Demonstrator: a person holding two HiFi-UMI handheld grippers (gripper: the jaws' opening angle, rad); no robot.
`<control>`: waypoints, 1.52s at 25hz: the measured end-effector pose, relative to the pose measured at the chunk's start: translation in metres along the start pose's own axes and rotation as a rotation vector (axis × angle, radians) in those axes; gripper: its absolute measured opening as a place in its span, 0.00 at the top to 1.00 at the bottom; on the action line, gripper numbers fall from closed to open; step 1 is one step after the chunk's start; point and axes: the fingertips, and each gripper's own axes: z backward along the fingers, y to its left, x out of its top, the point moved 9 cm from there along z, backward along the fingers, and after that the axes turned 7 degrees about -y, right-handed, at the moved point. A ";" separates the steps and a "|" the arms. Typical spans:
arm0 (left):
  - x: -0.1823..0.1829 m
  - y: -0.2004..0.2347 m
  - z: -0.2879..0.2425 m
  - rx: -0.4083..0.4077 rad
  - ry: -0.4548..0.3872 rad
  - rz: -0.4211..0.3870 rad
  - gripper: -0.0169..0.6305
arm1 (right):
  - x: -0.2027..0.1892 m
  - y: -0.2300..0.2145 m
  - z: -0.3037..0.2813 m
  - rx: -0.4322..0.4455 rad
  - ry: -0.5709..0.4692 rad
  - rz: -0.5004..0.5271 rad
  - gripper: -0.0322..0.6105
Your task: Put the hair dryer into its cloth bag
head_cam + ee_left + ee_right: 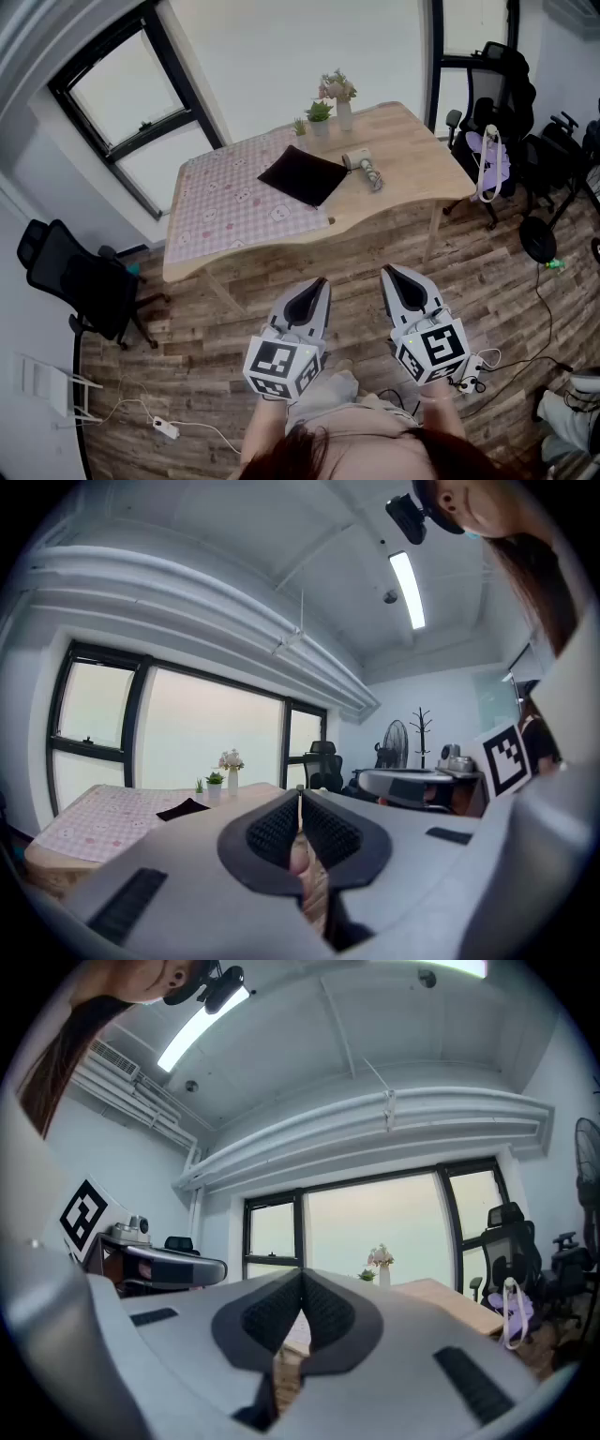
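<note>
Lying well ahead of both grippers, the small light-grey hair dryer (364,169) rests on the bare wood of the pale wooden worktop (422,164), right of its middle. It is just beside the right corner of the flat black cloth bag (302,175); whether the two touch is too small to tell. Its long axis slants from the far side toward the worktop's near right edge, with what looks like the thicker end toward the bag. The bag lies flat across the border of the pink patterned cloth (225,202) that covers the worktop's left half.

The person stands back on the wood-plank floor (187,347), well apart from the worktop's near edge. The right gripper (383,269) points almost along the line to the hair dryer and is, by my judgement, the nearer one. The left gripper (324,280) lines up rather with the bag. That suggests right for the hair dryer and left for the bag's mouth, though which side the mouth faces cannot be made out.

Both grippers are held side by side, roughly level, noses toward the worktop, marker cubes facing up. Each gripper view shows the jaws pressed together with nothing between them, so both would have to open before taking hold. The hair dryer cannot be picked out in either gripper view.
</note>
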 end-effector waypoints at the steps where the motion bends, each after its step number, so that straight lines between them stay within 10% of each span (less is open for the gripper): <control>1: 0.000 0.004 -0.002 0.000 0.001 -0.001 0.95 | 0.001 0.001 -0.004 -0.001 0.005 0.001 0.95; 38: -0.013 0.149 -0.109 -0.149 0.038 0.054 0.95 | -0.025 -0.018 -0.166 -0.112 0.056 -0.072 0.95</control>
